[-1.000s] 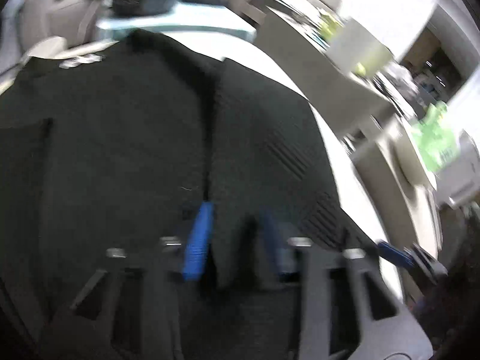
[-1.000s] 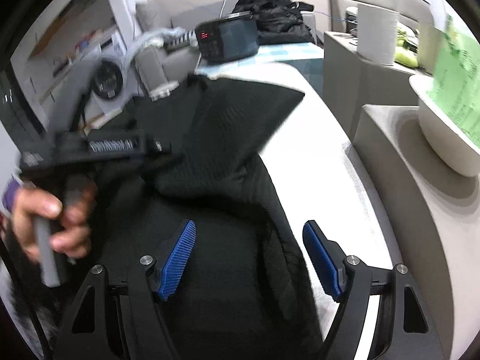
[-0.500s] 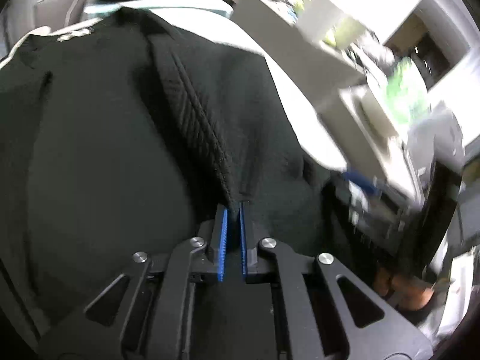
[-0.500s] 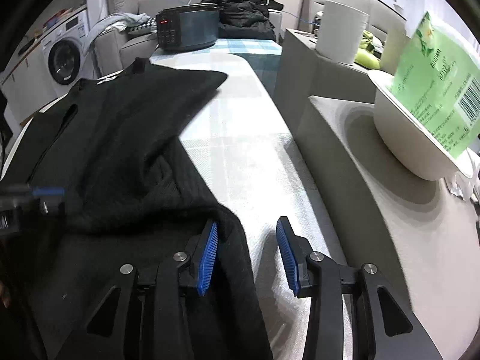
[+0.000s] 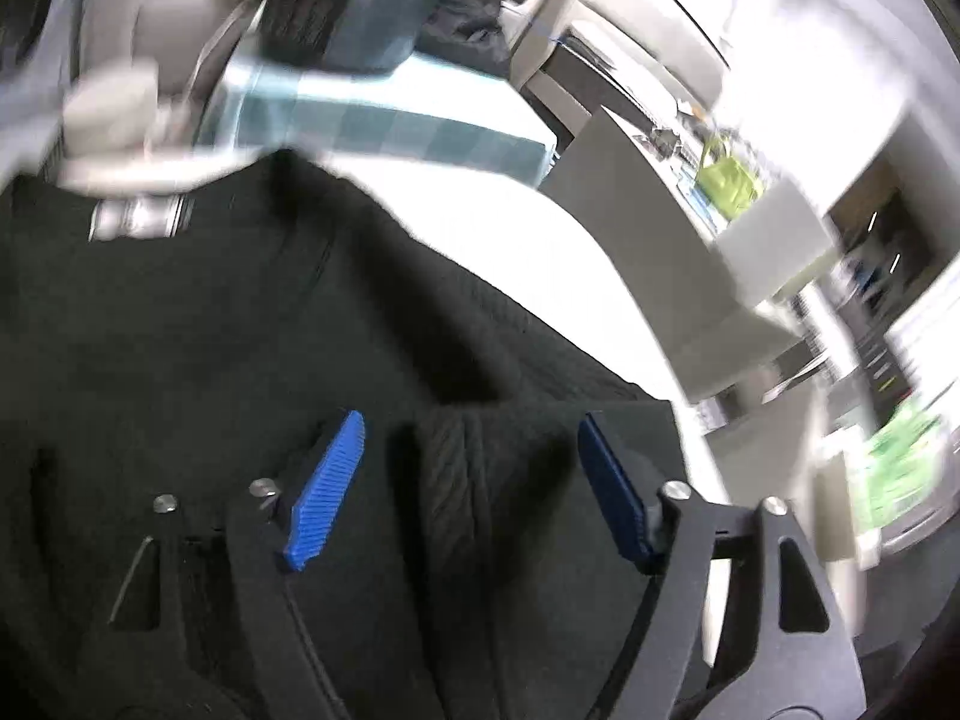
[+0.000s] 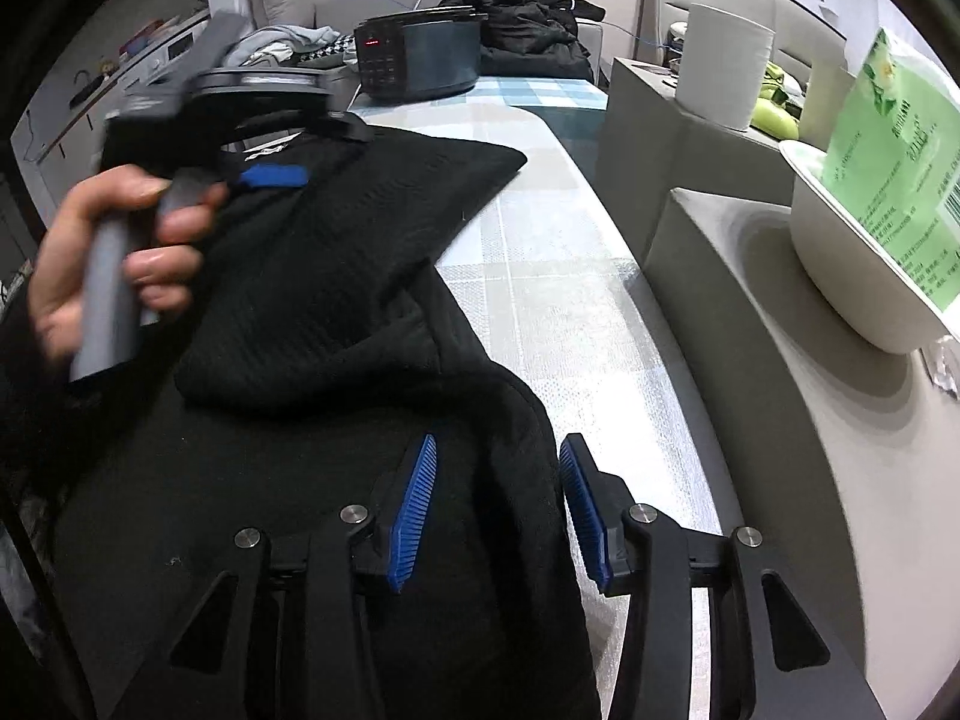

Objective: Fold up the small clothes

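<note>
I see the black garment [image 6: 336,312] folded over on the checked board [image 6: 540,276], bare cover along its right edge, my left gripper [image 5: 468,480] just opened clear above a ridge, my right gripper [image 6: 495,510] half-open astride the hem.

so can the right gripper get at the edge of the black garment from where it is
Probably yes. The right gripper already straddles the black garment's rounded edge, pads apart on either side, nothing else between them. The left gripper, whose jaws have just opened, is further back and clear.
</note>
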Motion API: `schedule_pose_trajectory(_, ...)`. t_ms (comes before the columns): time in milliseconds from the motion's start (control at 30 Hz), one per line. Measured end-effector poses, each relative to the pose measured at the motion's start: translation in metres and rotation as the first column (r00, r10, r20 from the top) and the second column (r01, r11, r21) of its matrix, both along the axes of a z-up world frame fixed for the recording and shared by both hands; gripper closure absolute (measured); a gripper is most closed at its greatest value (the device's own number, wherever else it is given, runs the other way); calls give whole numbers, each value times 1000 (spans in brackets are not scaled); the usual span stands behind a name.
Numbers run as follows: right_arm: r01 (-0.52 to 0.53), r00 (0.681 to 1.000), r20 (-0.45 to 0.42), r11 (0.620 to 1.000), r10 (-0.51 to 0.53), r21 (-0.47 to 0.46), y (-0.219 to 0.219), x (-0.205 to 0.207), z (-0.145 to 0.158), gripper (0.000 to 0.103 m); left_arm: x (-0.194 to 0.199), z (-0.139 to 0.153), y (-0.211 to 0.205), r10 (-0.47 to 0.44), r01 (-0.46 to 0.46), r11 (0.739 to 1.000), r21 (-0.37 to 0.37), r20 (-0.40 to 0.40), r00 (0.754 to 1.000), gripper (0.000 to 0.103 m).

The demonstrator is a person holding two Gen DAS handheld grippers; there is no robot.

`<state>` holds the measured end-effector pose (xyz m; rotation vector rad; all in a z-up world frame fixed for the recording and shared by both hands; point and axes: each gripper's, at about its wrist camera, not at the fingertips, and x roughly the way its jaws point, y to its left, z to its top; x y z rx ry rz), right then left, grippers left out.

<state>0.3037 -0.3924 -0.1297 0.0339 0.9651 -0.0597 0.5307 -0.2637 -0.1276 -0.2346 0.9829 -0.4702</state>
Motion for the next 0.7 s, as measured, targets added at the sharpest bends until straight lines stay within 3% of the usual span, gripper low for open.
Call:
schedule_pose_trajectory(67,1,1000,2,1000,-1,-4,0,-1,1,59,7,-1,-14,-33,31,998,55,22,999,78)
schedule_pose_trajectory(100,-1,1000,4,1000,1,-3,-1,0,1,59,9,-1,-18,-65,65,997,43,-6,998,92)
schedule_pose_trajectory(200,9,1000,-9,1000,-10,-23,-3,2,-2,59,-2,10,-9,-59,58,997,45,23,998,93)
schedule_pose_trajectory(300,46,999,-11,999,-47,-15,-8,0,-4,59,-11,27,24,1,0,1000,-26,25,1000,93)
schedule_pose_trajectory(400,82,997,-14,996,-82,-22,-14,-4,-3,59,-18,36,51,47,-47,999,14,11,999,92)
schedule_pose_trajectory(467,80,997,-16,997,-80,-9,-15,-7,-1,59,-24,31,66,45,-44,999,33,-44,998,92)
schedule_pose_trajectory(700,15,999,34,999,-16,33,-5,-9,9,59,-51,19,83,-6,11,993,120,-37,999,91)
